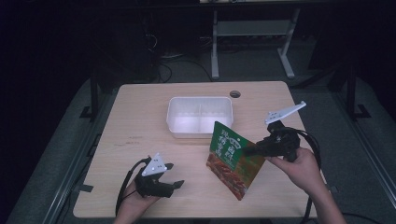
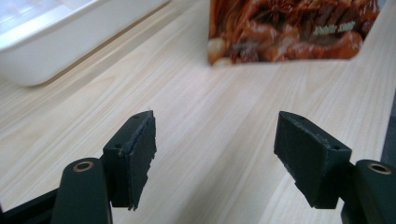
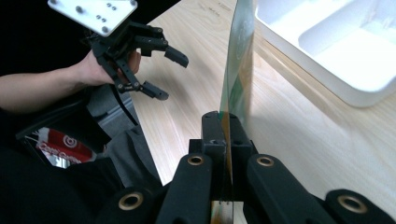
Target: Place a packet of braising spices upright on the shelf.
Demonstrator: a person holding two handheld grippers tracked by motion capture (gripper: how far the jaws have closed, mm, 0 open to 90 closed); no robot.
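Pale wood table [image 1: 140,116] with a round cable hole [image 1: 235,94] near the far edge. Dark grey floor [image 1: 65,135] around. White desk frame legs [image 1: 215,46] behind, tangled black cables [image 1: 163,65] beside, all dimly lit.

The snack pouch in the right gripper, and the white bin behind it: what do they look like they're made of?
The snack pouch looks like thin glossy printed plastic film: seen edge-on between the right gripper jaws it is sheet-thin, with a sheen. The white bin looks like moulded, slightly translucent plastic: smooth rounded rim and a moulded divider inside. Neither can be confirmed by sight alone.
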